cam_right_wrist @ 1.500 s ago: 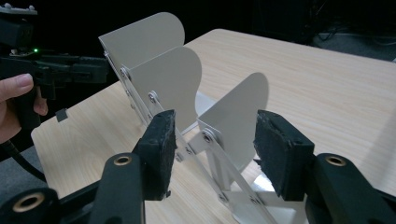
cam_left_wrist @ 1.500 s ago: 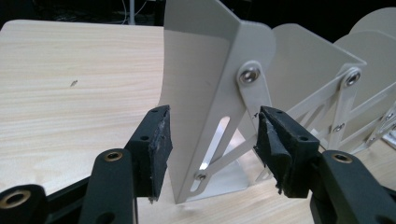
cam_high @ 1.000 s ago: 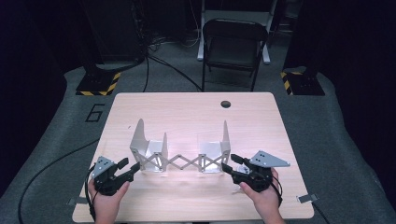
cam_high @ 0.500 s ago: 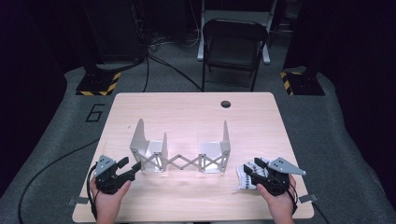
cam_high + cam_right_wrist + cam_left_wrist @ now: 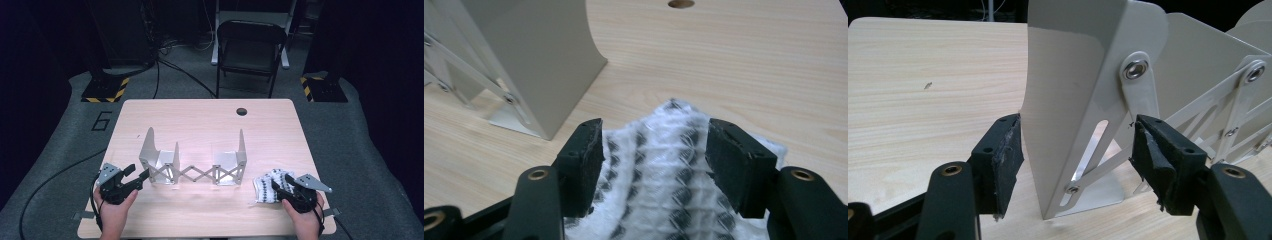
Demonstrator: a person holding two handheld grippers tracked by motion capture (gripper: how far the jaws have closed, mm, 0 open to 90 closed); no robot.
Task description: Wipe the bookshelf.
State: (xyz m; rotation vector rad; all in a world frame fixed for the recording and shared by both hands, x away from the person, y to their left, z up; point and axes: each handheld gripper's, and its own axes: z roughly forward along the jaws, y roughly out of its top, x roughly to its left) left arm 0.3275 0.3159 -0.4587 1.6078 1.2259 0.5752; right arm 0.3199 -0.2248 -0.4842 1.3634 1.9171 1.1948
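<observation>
An expanding metal rack [image 5: 194, 167] was stood near the middle of the table [image 5: 210, 122], its two end plates upright and its bays seen to hold nothing. The left gripper [image 5: 1075, 165] was held at the rack's left end, its jaws spread wide and just opened further, with the end plate between them but not pressed. The right gripper [image 5: 654, 160] was held over a folded black-and-white cloth [image 5: 267, 186] lying just right of the rack; its jaws had likewise just been opening and gripped nothing.

Bright tabletop, dark surroundings, soft focus
</observation>
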